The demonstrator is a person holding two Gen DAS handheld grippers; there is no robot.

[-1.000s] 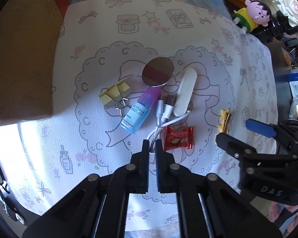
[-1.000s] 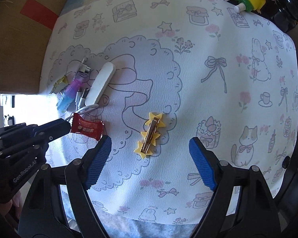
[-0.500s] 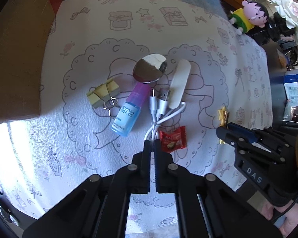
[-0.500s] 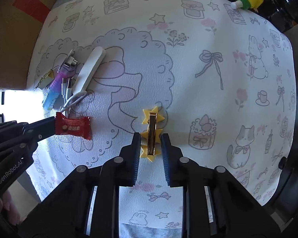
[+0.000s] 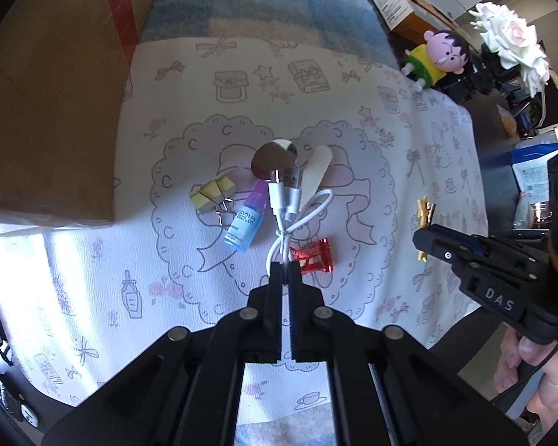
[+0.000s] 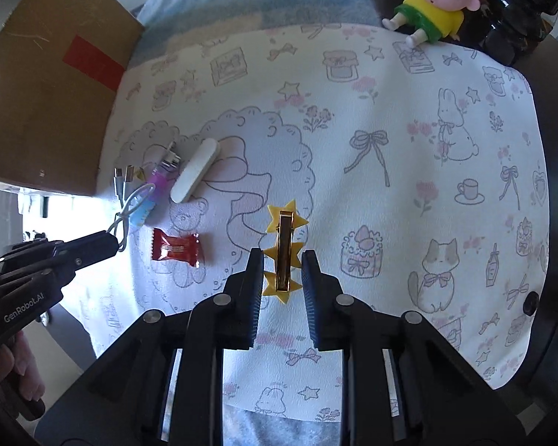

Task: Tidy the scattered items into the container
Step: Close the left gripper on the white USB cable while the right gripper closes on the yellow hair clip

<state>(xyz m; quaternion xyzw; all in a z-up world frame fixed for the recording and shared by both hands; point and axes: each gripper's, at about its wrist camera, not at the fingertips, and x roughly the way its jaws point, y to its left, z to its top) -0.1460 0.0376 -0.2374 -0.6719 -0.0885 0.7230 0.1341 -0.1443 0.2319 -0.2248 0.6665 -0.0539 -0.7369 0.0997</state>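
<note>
My left gripper (image 5: 285,272) is shut on a coiled white USB cable (image 5: 290,200), which hangs off the patterned mat (image 5: 316,85). It also shows at left as the left gripper (image 6: 109,242) with the cable (image 6: 130,200). My right gripper (image 6: 281,271) is shut on a yellow star hair clip (image 6: 283,249), seen from the left wrist as the right gripper (image 5: 426,236) carrying the clip (image 5: 424,211). On the mat lie a red candy (image 5: 312,256), a blue-purple bottle (image 5: 247,219), yellow binder clips (image 5: 212,193), a round mirror (image 5: 275,158) and a white oblong case (image 5: 316,171). The cardboard box (image 5: 55,111) stands at the left.
A toy figure (image 6: 435,3) sits at the mat's far right corner beside white flowers (image 5: 513,44) and dark objects. A blue blanket (image 5: 260,11) lies under the mat's far edge. The mat's near and right edges drop off to darker surroundings. A hand (image 5: 539,383) holds the right gripper.
The right gripper's jaws closed from wide open onto the hair clip. Both grippers then rose, the left drawing the cable up off the mat and the right lifting the clip.
</note>
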